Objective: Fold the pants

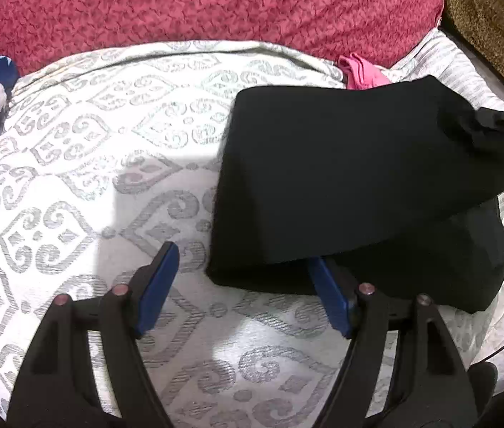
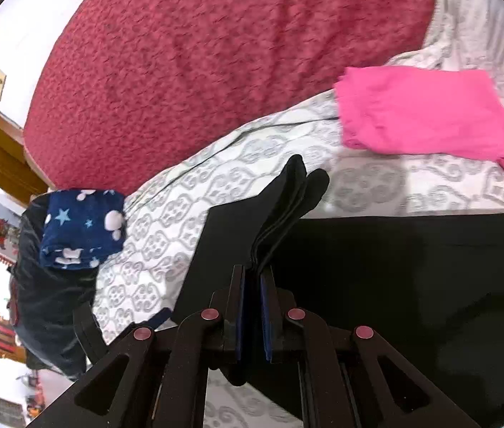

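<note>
The black pants (image 1: pixel 341 178) lie folded on the white and grey patterned bedsheet (image 1: pixel 73 178), their top layer raised at the far right corner. My right gripper (image 2: pixel 253 271) is shut on that corner, and a bunch of black cloth (image 2: pixel 287 207) sticks up past its pads. The same gripper shows at the right edge of the left wrist view (image 1: pixel 494 121). My left gripper (image 1: pixel 243 260) stands open just over the sheet at the near left corner of the pants. Nothing is between its blue pads (image 1: pixel 161 285).
A folded pink garment (image 2: pixel 426 121) lies on the sheet beyond the pants. A navy blanket with white shapes (image 2: pixel 80 228) sits on a dark bag (image 2: pixel 48 303) at the left. A red bedspread (image 1: pixel 198 0) covers the far side of the bed.
</note>
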`<control>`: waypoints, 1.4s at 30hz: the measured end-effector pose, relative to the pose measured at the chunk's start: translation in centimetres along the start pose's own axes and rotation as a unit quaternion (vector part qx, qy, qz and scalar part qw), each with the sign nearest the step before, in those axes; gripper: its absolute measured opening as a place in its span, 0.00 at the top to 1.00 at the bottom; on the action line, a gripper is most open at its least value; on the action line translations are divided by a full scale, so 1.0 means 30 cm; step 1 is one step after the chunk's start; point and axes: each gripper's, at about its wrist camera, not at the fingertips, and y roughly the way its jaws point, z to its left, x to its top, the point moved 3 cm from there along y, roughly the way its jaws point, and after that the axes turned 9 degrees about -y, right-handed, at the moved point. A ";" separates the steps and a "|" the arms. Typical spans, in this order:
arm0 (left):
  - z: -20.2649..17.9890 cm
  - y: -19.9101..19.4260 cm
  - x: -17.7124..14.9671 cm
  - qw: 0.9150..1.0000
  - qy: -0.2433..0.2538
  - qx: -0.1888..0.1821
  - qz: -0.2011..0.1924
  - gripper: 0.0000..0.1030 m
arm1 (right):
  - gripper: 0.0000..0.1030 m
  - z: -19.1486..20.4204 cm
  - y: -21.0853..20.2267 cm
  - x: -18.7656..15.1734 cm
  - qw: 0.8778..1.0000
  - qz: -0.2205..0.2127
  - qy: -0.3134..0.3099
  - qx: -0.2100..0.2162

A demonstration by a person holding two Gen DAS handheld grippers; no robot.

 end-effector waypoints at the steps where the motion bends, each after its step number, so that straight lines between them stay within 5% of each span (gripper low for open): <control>1: -0.008 0.009 0.002 1.000 0.000 0.000 0.003 0.28 | 0.93 -0.019 -0.010 -0.003 1.000 -0.002 0.003 -0.003; 11: -0.086 0.021 -0.005 0.999 0.038 0.010 0.009 0.28 | 0.93 -0.223 -0.071 -0.095 0.999 0.000 0.032 -0.032; 27: -0.145 -0.074 0.001 0.998 0.051 -0.027 0.009 0.28 | 0.92 -0.466 -0.126 -0.331 0.992 0.022 0.101 -0.075; 37: -0.550 -0.037 0.007 0.983 0.157 -0.094 0.027 0.28 | 0.91 -0.693 -0.381 -0.530 0.970 -0.024 0.212 -0.118; 42: -0.756 0.026 -0.046 0.971 0.194 -0.125 0.060 0.28 | 0.78 -0.776 -0.479 -0.608 0.955 -0.046 0.255 -0.142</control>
